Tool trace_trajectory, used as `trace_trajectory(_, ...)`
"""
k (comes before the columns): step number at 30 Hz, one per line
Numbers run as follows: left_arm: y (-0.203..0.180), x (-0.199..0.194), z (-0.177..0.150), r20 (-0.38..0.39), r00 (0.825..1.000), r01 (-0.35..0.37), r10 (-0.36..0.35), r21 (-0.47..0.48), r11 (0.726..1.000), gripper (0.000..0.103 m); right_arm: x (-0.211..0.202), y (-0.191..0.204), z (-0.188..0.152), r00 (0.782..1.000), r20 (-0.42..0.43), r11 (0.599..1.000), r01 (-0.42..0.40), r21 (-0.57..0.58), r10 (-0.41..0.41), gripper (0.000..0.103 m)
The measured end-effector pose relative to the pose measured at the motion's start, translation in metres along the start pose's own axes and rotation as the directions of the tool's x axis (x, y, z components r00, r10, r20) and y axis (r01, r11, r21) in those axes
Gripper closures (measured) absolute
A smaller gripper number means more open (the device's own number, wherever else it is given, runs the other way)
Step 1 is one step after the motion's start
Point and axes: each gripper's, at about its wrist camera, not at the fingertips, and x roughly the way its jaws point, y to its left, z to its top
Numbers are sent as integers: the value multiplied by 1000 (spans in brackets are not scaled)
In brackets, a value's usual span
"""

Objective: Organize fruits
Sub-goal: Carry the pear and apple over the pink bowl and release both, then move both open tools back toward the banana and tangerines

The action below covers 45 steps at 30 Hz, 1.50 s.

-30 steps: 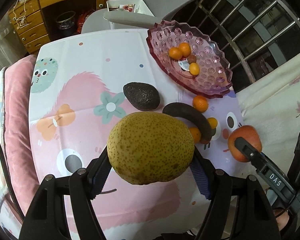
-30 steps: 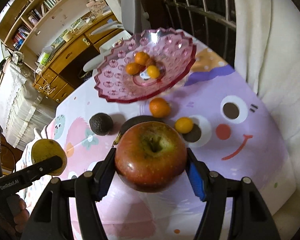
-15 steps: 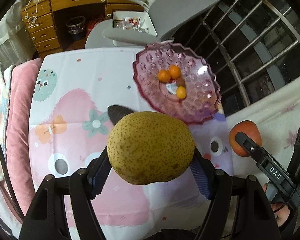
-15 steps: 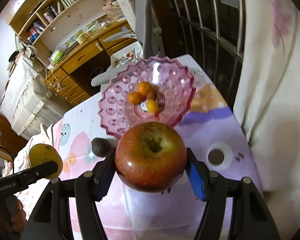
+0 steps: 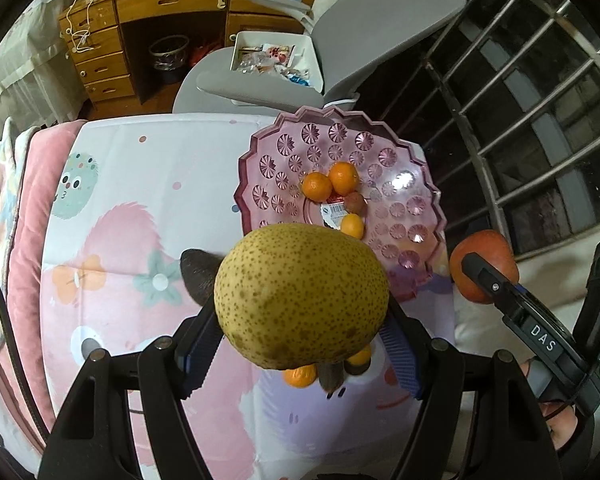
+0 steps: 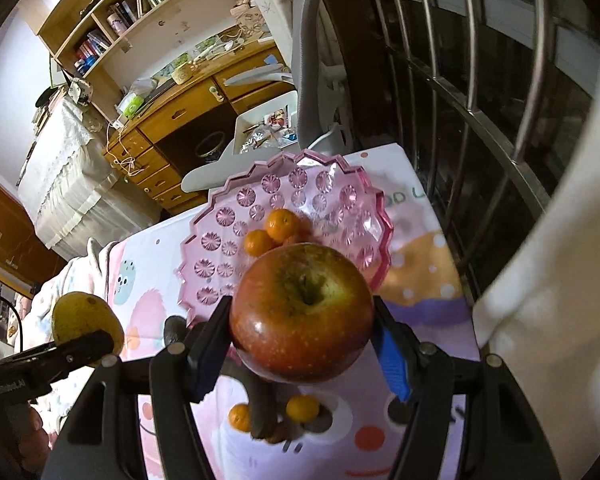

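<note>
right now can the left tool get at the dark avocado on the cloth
Probably not as things stand. The left tool is already shut on the pear, so it has no free grip, and the pear hangs in front of the avocado, hiding most of it. It would need to set the pear down first.

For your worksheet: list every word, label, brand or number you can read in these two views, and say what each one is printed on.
"DAS": on the right tool's finger, left wrist view.
"3": on the tablecloth, beside the green creature.
Sticker in the pink bowl: print too small to read.
Lettering on the left tool's finger: too blurred.
Letters on the tablecloth's far edge: cut off, unreadable.
</note>
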Motion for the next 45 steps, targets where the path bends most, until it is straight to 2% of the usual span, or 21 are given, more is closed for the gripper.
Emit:
trace_trajectory(8, -10, 46, 18, -9, 1000, -26, 25, -15, 1000, 31, 44, -8, 11, 998, -49, 997, 21, -79, -25, 37)
trace_trajectory(16, -10, 82, 29, -23, 999, -36, 35, -40, 999, 30, 80, 5, 14, 991, -116, 977, 43, -211, -68, 37)
trace_trajectory(27, -10, 108, 34, -66, 996, -63, 59, -51, 997, 30, 96, 3, 15, 984, -160, 978, 43, -206, -77, 37)
trace_trajectory(30, -8, 110, 33, -76, 995, -64, 60, -56, 996, 29, 94, 1, 15, 987, -147, 982, 37, -183, -64, 37)
trace_trajectory(32, -8, 105, 34, -51, 998, -49, 46, -61, 997, 27, 89, 1, 16, 992, -122, 984, 12, -179, -34, 35)
trace_trajectory(34, -8, 97, 35, -17, 999, -41, 40, -55, 998, 17, 87, 5, 16, 993, -107, 980, 24, -198, -46, 35)
trace_trajectory(38, -10, 81, 36, 20, 999, -46, 46, -40, 998, 16, 80, 10, 16, 994, -98, 979, 19, -203, -39, 35)
trace_trajectory(45, 0, 62, 22, 21, 999, -32, 33, -49, 998, 16, 58, 21, 11, 996, -84, 980, -3, -200, -14, 35)
